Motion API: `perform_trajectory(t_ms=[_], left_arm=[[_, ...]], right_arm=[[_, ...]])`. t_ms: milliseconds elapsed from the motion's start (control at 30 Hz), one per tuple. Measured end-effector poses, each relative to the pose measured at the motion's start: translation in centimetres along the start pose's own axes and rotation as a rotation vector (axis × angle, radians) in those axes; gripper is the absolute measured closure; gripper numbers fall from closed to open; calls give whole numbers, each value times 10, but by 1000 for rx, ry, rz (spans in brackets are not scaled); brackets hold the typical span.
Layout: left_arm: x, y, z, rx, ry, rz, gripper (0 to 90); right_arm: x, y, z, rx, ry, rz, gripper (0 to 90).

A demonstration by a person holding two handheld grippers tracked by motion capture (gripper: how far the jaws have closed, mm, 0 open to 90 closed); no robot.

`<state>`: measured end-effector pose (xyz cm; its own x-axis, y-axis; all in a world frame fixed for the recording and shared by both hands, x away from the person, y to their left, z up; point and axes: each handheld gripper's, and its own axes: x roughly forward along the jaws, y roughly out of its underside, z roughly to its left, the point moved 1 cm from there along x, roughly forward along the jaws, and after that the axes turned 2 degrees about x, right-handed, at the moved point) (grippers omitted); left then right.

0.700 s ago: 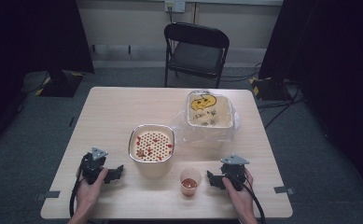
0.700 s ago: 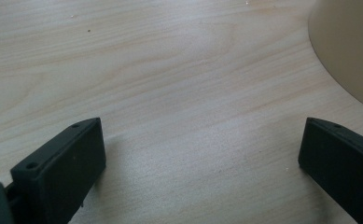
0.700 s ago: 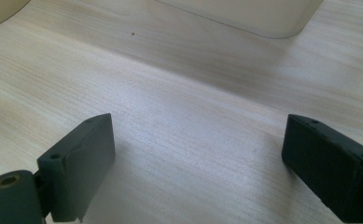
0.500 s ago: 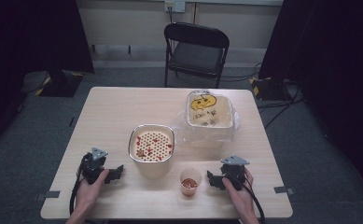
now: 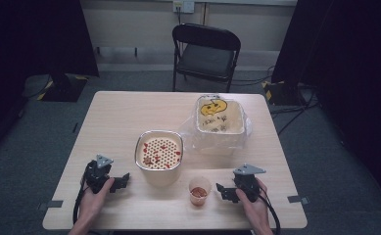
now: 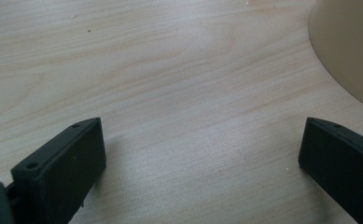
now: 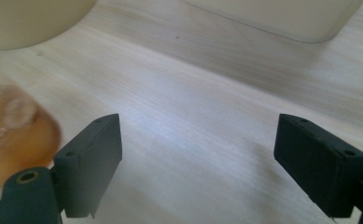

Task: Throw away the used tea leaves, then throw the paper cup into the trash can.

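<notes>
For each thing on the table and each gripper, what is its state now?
Left gripper: open, holds nothing.
Right gripper: open, holds nothing.
Small cup: upright, with brownish contents.
Perforated container: upright, uncovered, red bits inside.
Bag-lined bin: upright, open.
Folding chair: unfolded, vacant.

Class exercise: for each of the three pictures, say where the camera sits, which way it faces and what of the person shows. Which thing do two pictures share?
High view: above the person's side, facing forward and down on the table; forearms, hands, left gripper, right gripper.
Left gripper view: on that gripper, facing along the tabletop; fingers apart.
Right gripper view: likewise; fingers apart.
Shared: the small cup, high and right gripper views.
</notes>
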<state>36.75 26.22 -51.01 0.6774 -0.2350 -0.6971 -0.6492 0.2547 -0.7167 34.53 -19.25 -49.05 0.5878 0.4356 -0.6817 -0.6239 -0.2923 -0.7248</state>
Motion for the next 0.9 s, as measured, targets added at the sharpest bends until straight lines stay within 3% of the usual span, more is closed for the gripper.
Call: perform_trajectory(t_ms=[200,333,533,767,900], left_arm=[[0,0,0,0,1,0,1],[0,0,0,0,1,1,1],[0,0,0,0,1,1,1],[0,0,0,-1,1,0,1],[0,0,0,0,0,0,1]], right_arm=[[-13,2,5,-7,-84,16,151],[-18,5,14,-40,-129,37,158],[-17,10,23,-56,-185,67,165],[-19,9,37,-93,-272,65,175],[-15,7,45,-108,-297,61,182]])
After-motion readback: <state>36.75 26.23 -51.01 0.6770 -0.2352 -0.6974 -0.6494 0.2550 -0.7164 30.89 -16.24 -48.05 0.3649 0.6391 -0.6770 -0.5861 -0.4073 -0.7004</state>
